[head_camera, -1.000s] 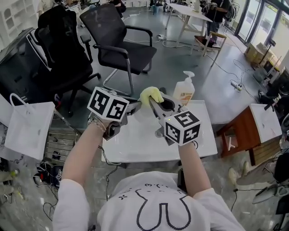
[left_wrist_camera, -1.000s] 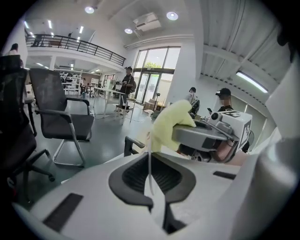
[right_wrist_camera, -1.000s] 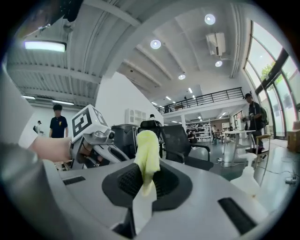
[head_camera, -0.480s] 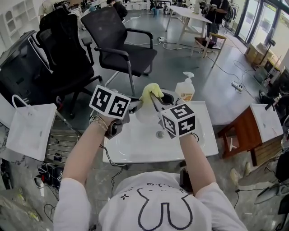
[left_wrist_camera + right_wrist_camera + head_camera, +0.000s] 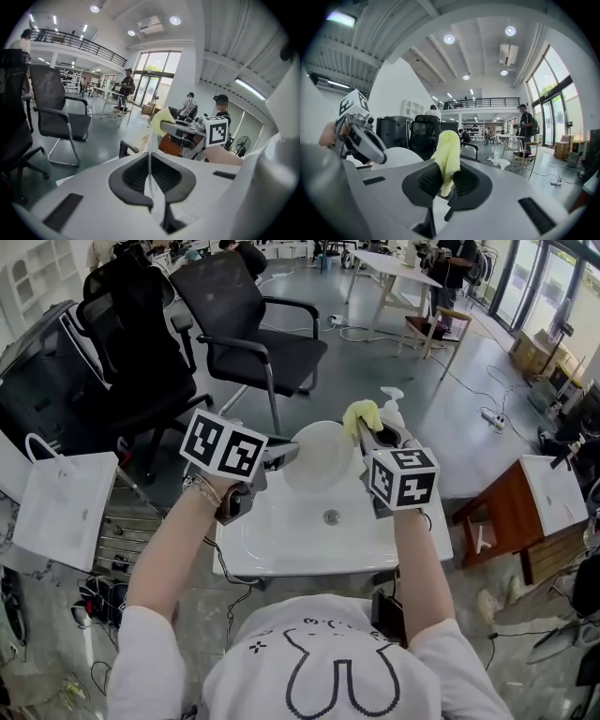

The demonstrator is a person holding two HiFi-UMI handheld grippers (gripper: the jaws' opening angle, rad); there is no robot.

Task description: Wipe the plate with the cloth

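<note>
Above the white sink (image 5: 281,549), the left tool (image 5: 289,454) is clamped on the rim of the plate (image 5: 321,457), which is tilted up, while the right tool (image 5: 367,434), pinching the yellow cloth (image 5: 360,414), sits just beside the plate's right edge, contact unclear, half hiding a soap bottle (image 5: 388,401).

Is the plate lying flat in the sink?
No, the left gripper pinches the white plate by its rim, holding it on edge above the sink.
</note>
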